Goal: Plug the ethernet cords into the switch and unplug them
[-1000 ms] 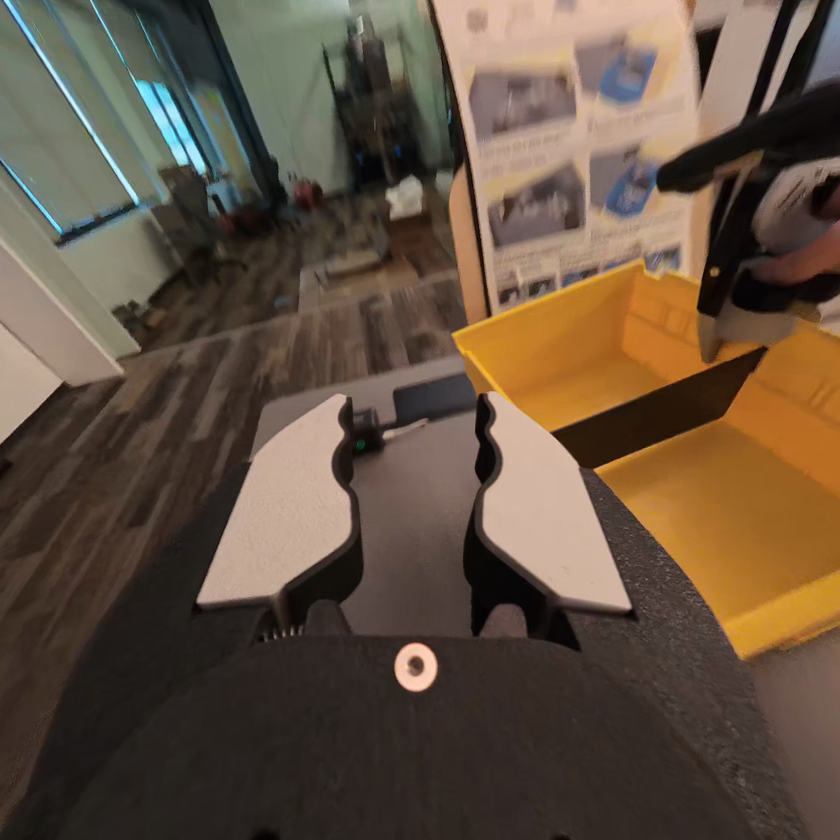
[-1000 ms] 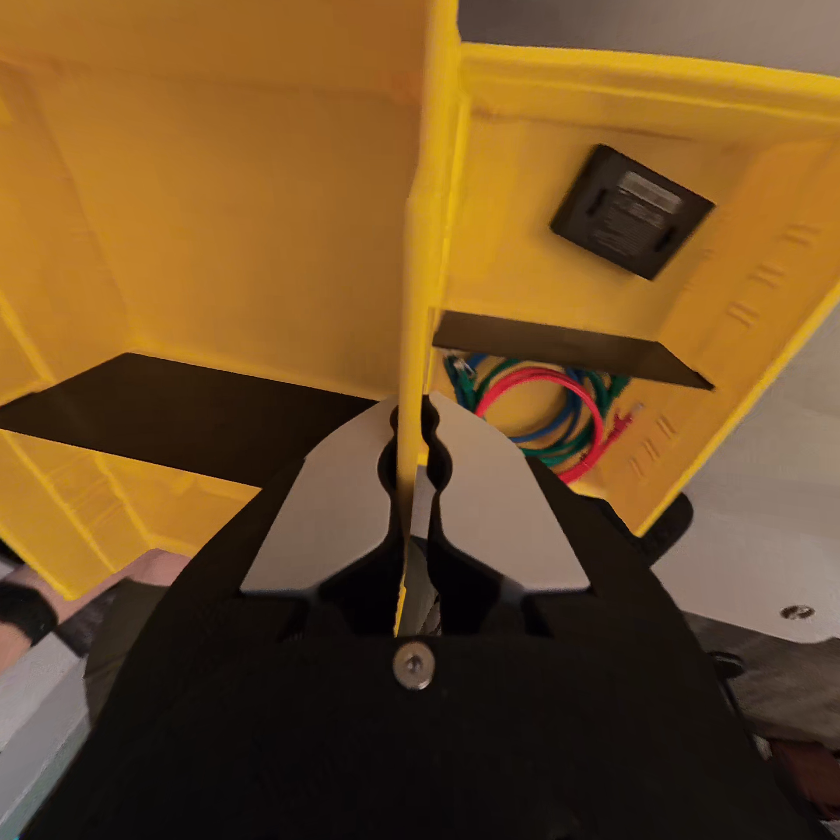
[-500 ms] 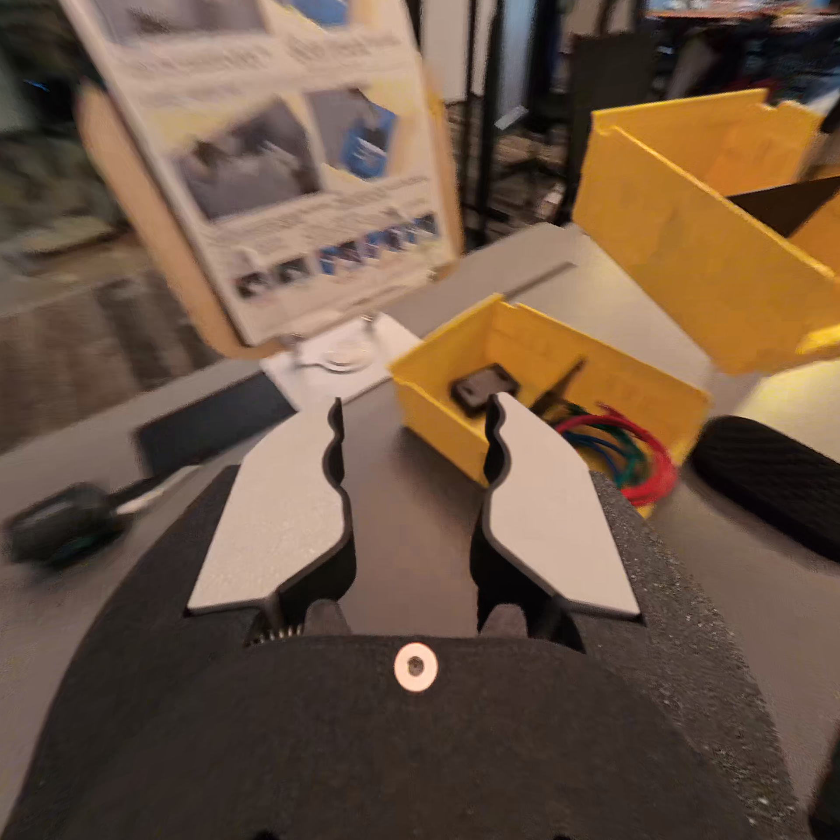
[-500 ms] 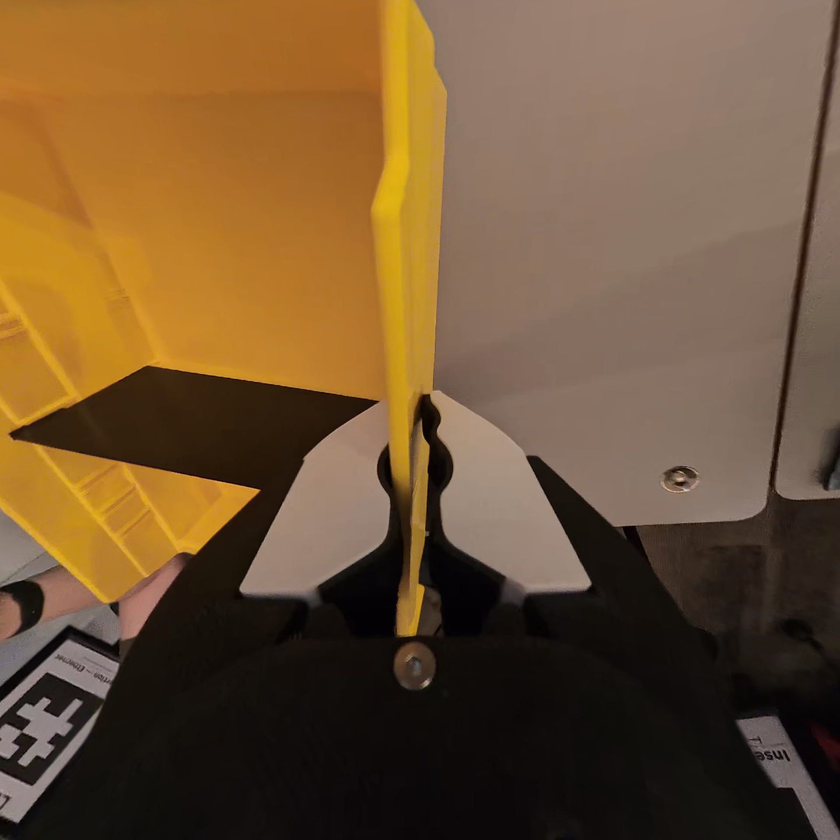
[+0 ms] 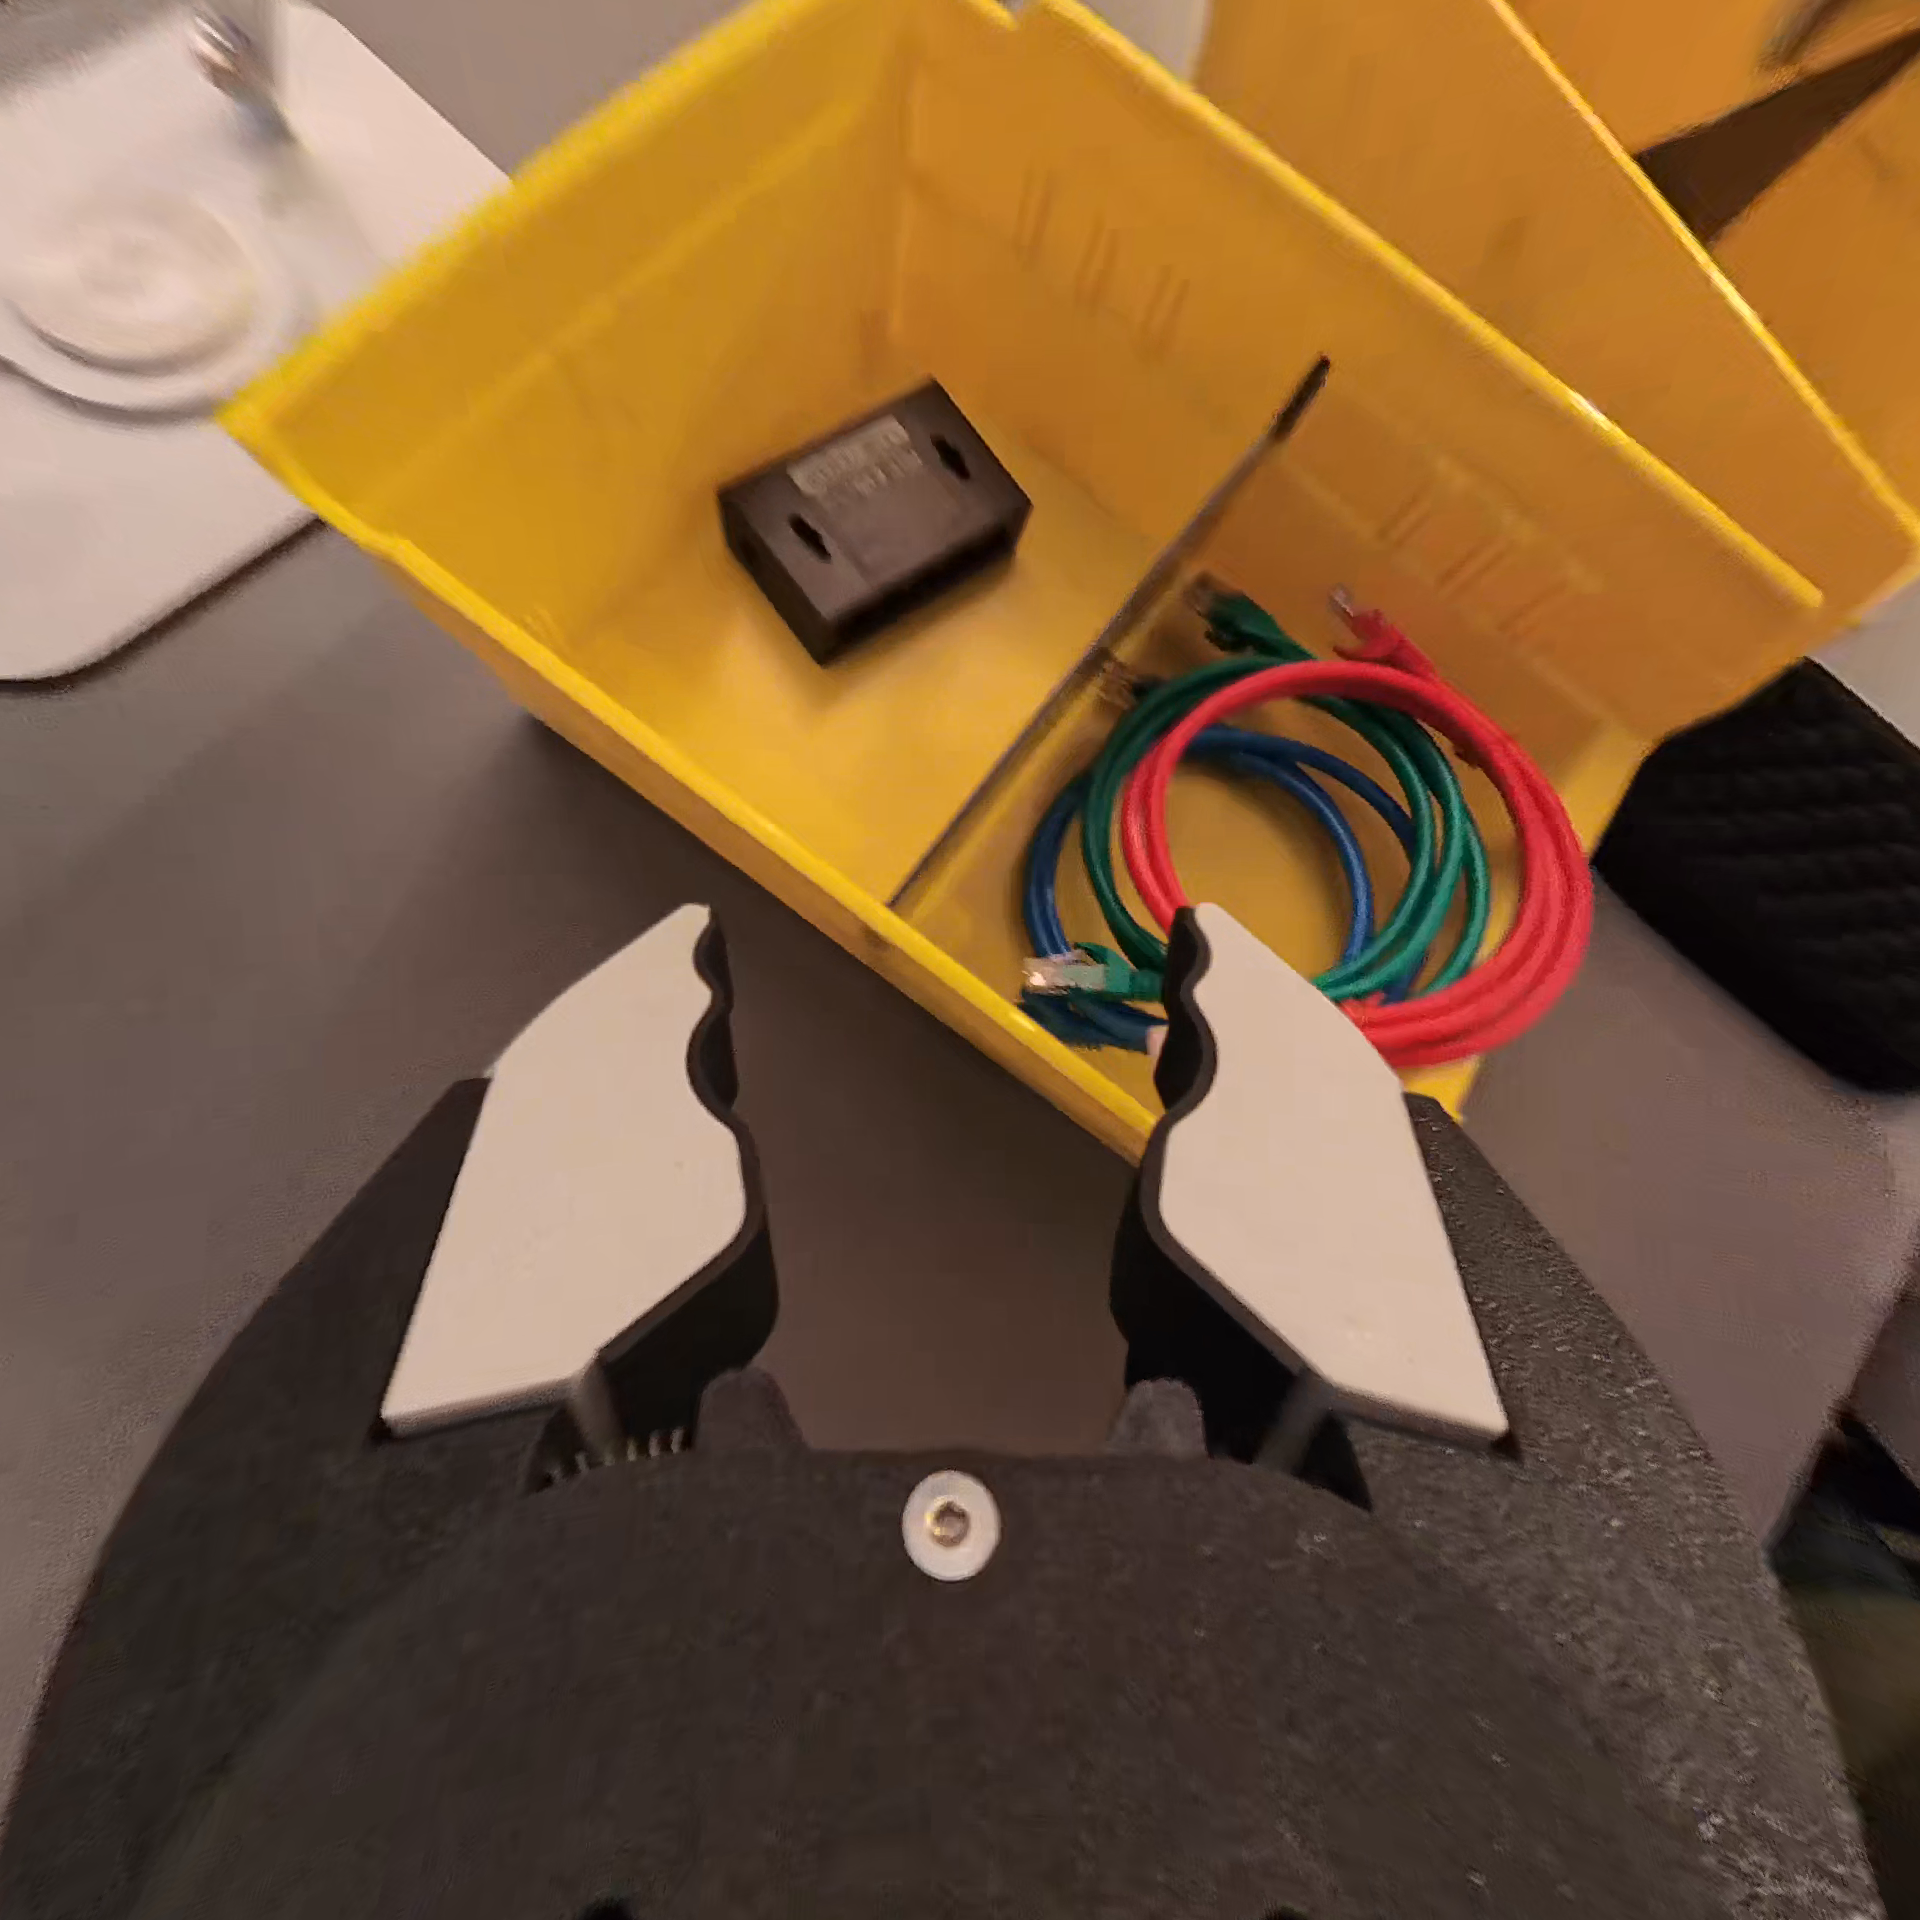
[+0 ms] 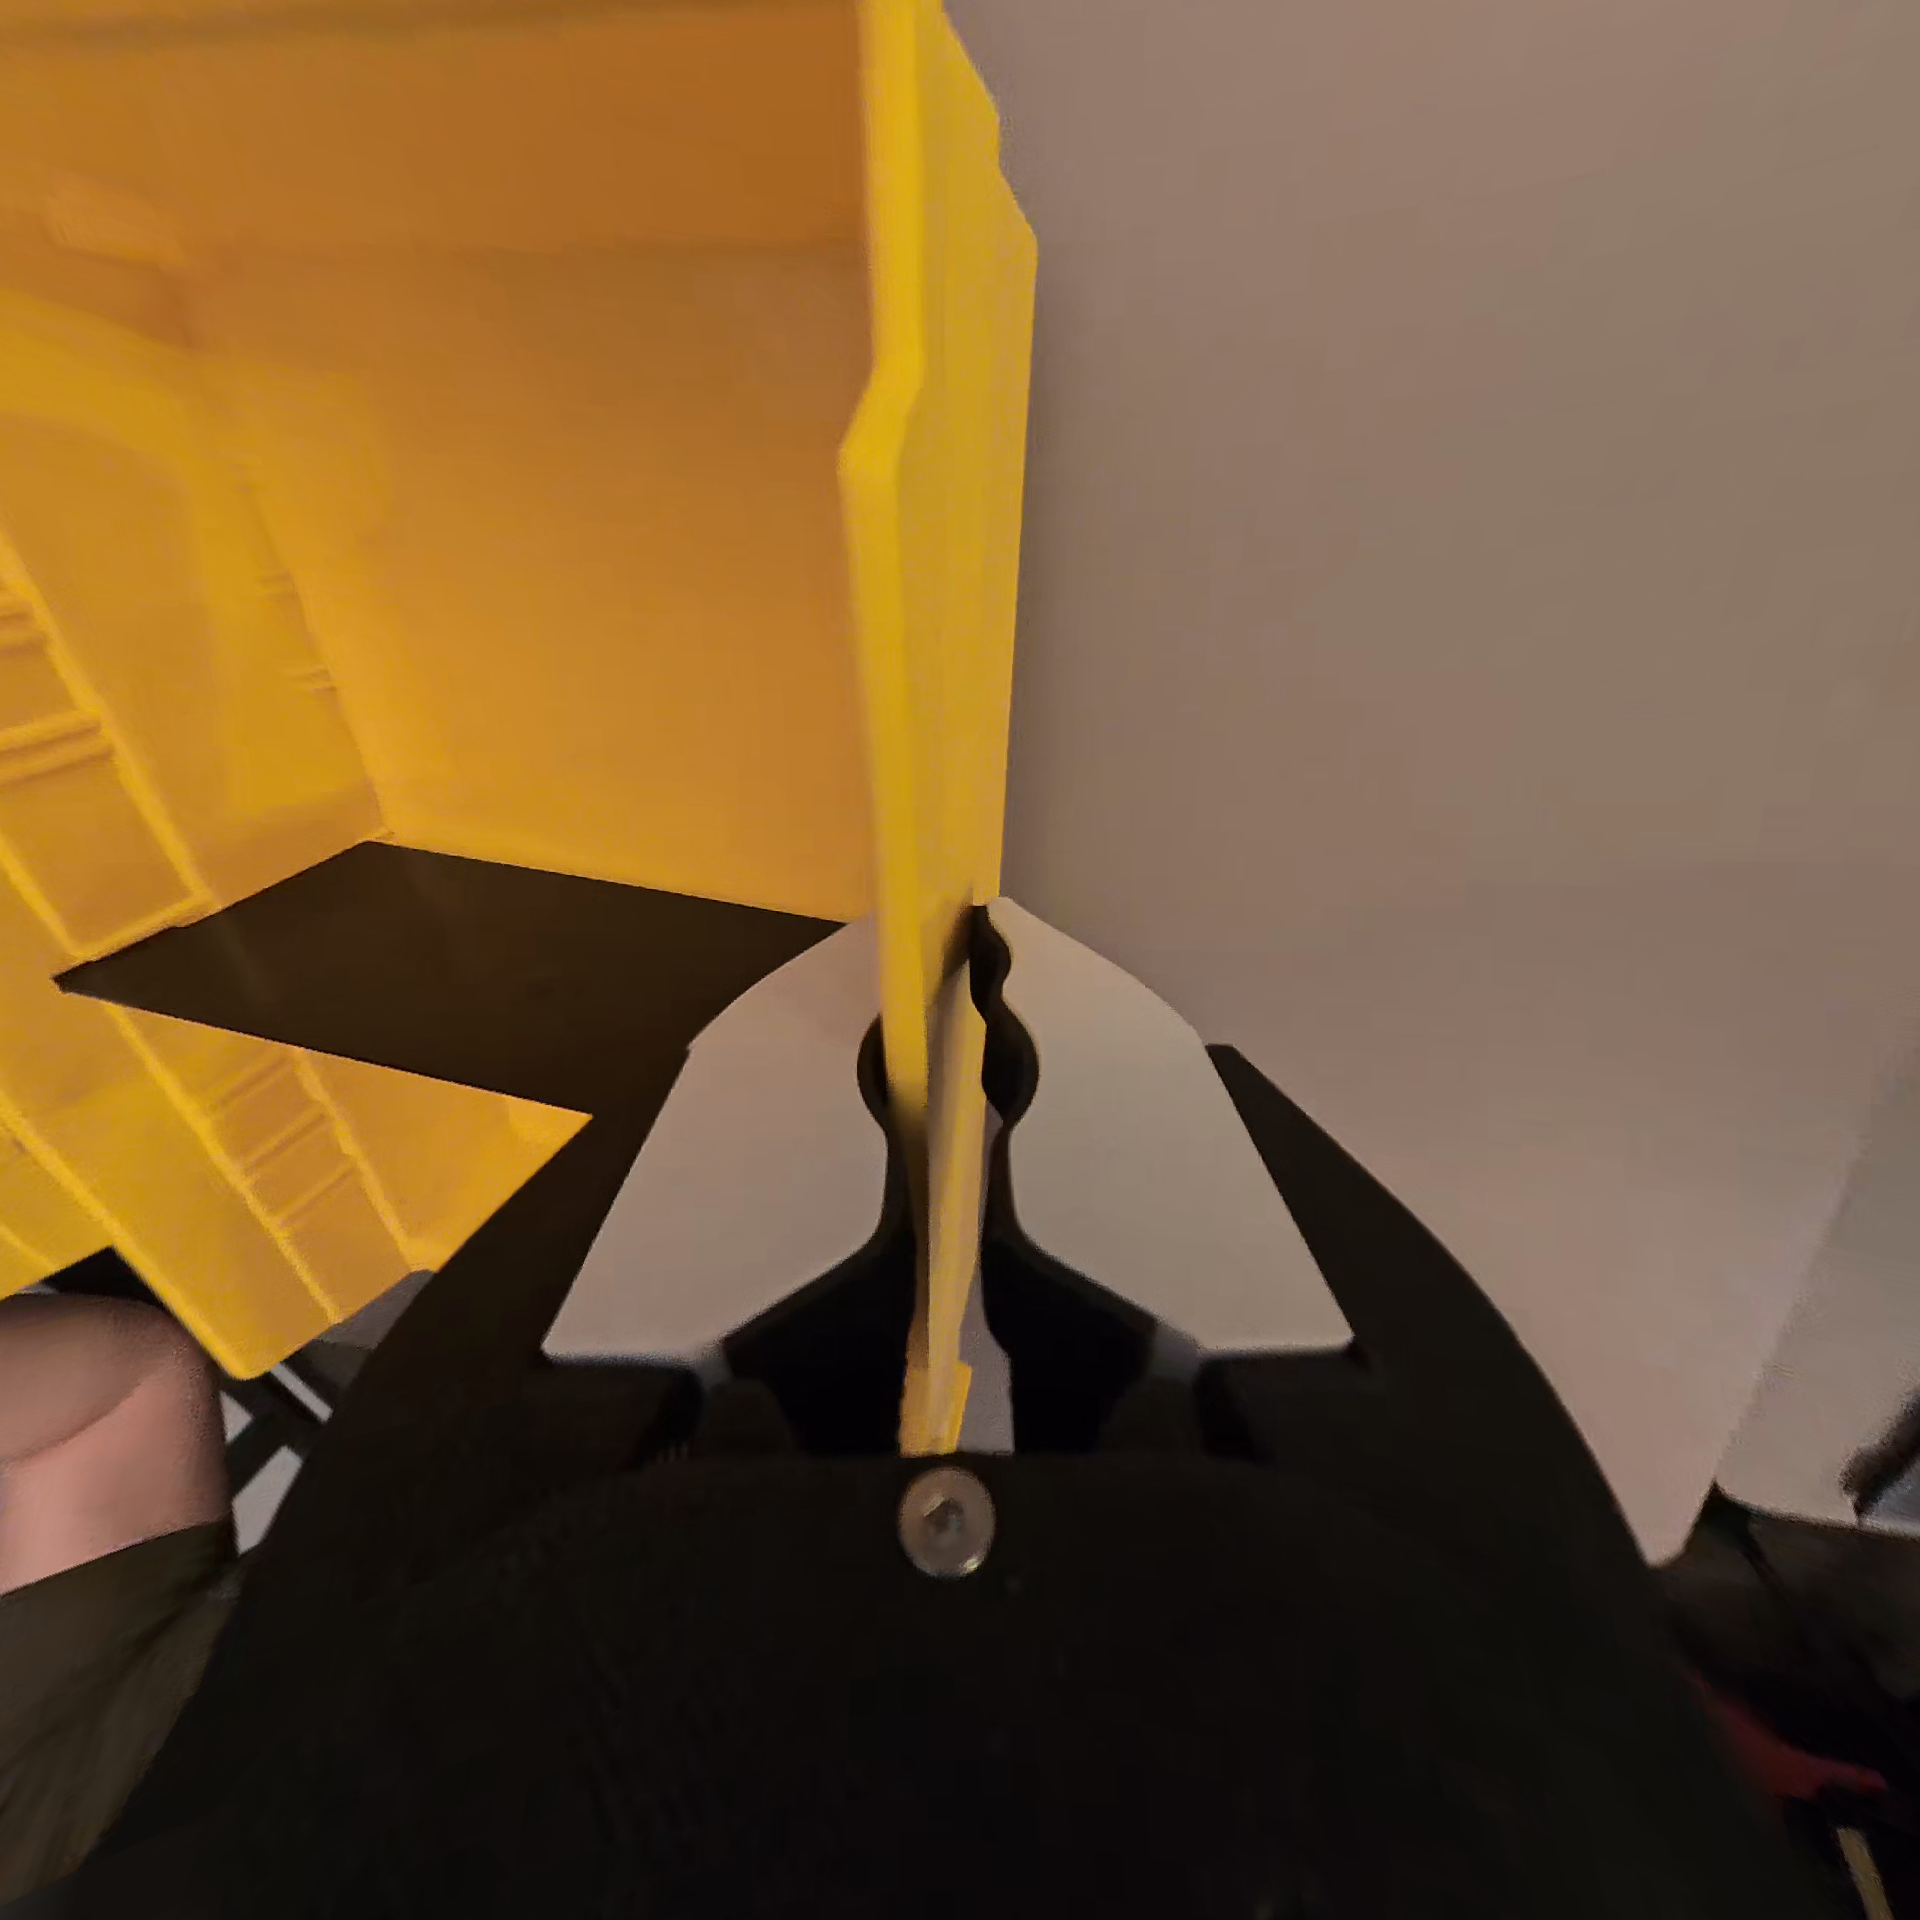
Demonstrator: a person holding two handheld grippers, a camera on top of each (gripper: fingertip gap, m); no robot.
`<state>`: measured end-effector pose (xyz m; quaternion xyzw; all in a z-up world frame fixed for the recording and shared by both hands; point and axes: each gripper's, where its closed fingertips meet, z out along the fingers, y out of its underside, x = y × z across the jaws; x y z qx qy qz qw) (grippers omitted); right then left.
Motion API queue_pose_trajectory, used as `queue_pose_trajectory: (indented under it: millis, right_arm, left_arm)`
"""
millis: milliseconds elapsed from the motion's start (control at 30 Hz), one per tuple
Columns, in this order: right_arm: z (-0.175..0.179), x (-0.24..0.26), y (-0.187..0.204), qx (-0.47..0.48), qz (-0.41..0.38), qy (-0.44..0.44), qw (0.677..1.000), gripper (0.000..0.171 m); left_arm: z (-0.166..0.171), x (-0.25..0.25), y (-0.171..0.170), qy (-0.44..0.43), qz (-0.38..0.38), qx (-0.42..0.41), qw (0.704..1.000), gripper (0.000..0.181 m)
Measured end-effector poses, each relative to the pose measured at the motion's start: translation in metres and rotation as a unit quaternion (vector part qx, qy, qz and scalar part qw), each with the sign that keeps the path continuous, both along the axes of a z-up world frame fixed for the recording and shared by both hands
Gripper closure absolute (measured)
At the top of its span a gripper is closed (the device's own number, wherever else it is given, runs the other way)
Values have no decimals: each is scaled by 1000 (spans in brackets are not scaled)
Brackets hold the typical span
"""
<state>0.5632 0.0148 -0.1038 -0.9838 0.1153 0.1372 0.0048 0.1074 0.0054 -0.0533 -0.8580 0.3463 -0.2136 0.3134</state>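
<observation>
Two yellow bins show in the left wrist view. One small yellow bin sits on the dark table. A thin black divider cuts the small bin into two parts. The black switch lies in the part on the far side of the divider, alone on the yellow floor. It looks upside down, with a pale label on top. The ethernet cords lie in the other part, rolled into loops that overlap. One red cord, one green cord and one blue cord are in the pile. None of them is plugged into the switch.

The left gripper hangs over the table just beside the small bin, close to the cords. Its two fingers are spread wide and hold nothing. One finger's tip shows in front of the cord loops.

A big yellow bin shows in the right wrist view. The right gripper pinches the big bin's side wall, with its fingers pressed tight on the thin yellow edge. A black divider sheet lies across the inside of the big bin. Past the big bin's held wall is a pale surface. In the left wrist view the big bin shows just past the small bin, on the cords' side.
</observation>
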Motion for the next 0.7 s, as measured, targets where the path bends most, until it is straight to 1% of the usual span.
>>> queue_pose_trajectory:
  millis: [33, 100, 200, 267, 367, 400, 433, 467, 533, 567, 700]
  right_arm:
    - [-3, -4, 5, 9, 9, 4, 1000, 163]
    - [-9, -9, 16, 33, 21, 6, 999, 161]
    - [-16, -12, 34, 59, 0, 14, 998, 160]
    - [-15, -19, 47, 89, 9, 18, 996, 160]
    - [-15, -23, 56, 91, 27, 8, 995, 161]
    - [-15, -22, 56, 94, 32, 3, 995, 161]
    - [-15, -23, 56, 99, 34, 7, 994, 160]
    - [-15, -23, 57, 103, 32, 14, 994, 159]
    - [-14, -24, 57, 113, 32, 26, 993, 158]
    - [-14, -24, 56, 114, 30, 28, 993, 158]
    - [-14, -24, 55, 110, 30, 8, 993, 160]
  left_arm:
    - [-2, 2, -3, -6, -15, -19, 1000, 100]
    - [-2, 1, 0, -6, -17, -34, 999, 106]
    - [-9, -7, 11, 56, -10, -29, 998, 105]
    - [-15, -8, 8, 96, -12, -31, 995, 103]
    - [-23, -8, 0, 147, -11, -34, 988, 108]
    - [-22, -6, -1, 152, -4, -36, 988, 111]
    - [-20, -4, 0, 151, 8, -39, 988, 108]
    - [-18, -3, 1, 152, 18, -45, 987, 110]
    - [-21, -8, 5, 190, 39, -58, 979, 112]
    - [-25, -13, 5, 218, 45, -74, 972, 109]
    - [-30, -15, 2, 246, 86, -139, 955, 116]
